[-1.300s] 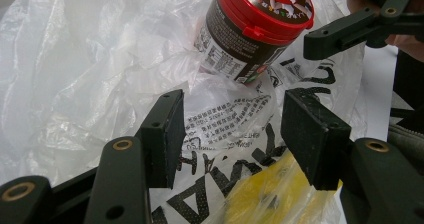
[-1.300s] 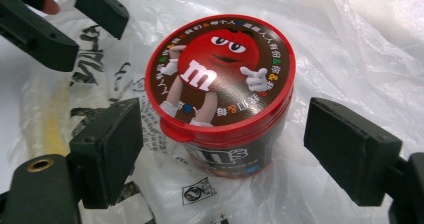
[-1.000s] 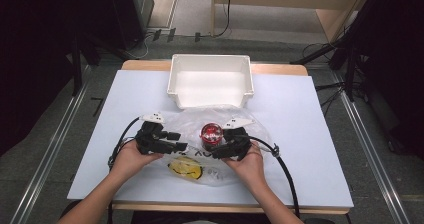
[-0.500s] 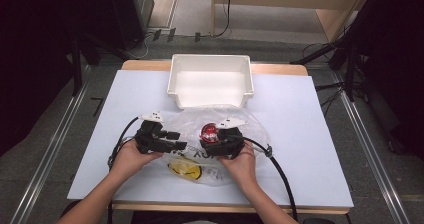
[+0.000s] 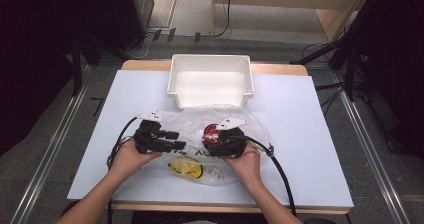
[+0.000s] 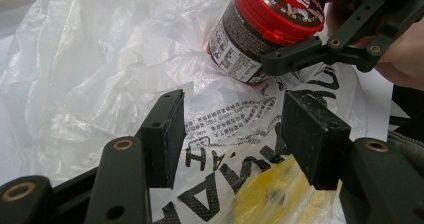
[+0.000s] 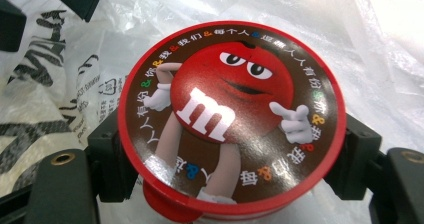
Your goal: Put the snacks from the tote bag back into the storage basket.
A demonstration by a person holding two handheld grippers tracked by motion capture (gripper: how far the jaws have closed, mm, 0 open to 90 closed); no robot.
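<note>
Red-lidded candy tub (image 7: 232,121) sitting on the clear plastic bag (image 5: 250,126), right gripper (image 5: 222,139) jaws just closing in around its sides, left gripper (image 5: 175,145) jaws wide apart over the bag, holding nothing

A red-lidded candy jar (image 7: 231,119) shows a red cartoon face; the clear plastic bag (image 6: 100,64) carries black lettering and a yellow patch.

The tub (image 5: 210,81) sits at the far side of the bench (image 5: 310,149), behind the bag (image 5: 190,129). The jar (image 5: 211,132) rests on the bag, between the left tool (image 5: 182,145) and right tool (image 5: 212,143).
</note>
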